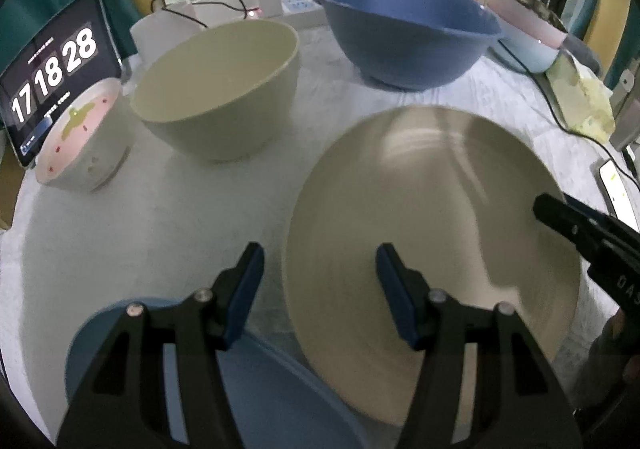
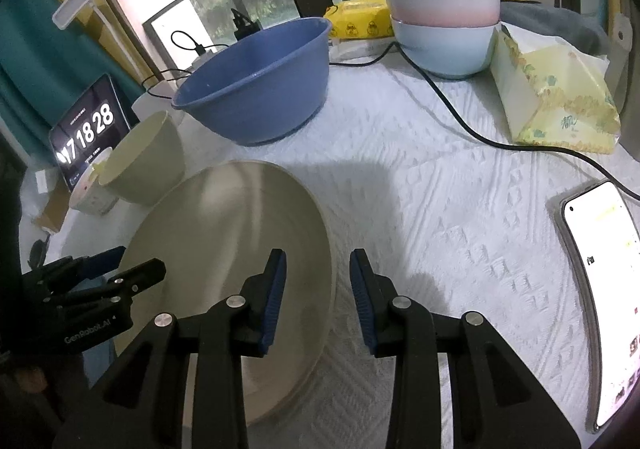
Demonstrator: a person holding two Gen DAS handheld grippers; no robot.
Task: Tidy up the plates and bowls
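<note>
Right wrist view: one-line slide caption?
Right hand-held gripper open astride the beige plate's rim; blue bowl behind.

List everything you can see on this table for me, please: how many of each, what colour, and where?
Round beige plate: one, beige, near centre of the white cloth, both grippers at its edges.
Deep beige bowl: one, beige, behind the plate, left.
Wide blue plastic basin: one, blue, at the back.
Small white bowl with pink inside: one, far left, before the clock tablet.
Blue plate: one, blue, under the left gripper.
Stacked pink and pale blue bowls: two, back right.
Yellow tissue pack: one, right.
Phone: one, lit, right edge.
White textured cloth: one, covers the table.
Left gripper: black, blue pads, open.
Right gripper: black, blue pads, open.
</note>
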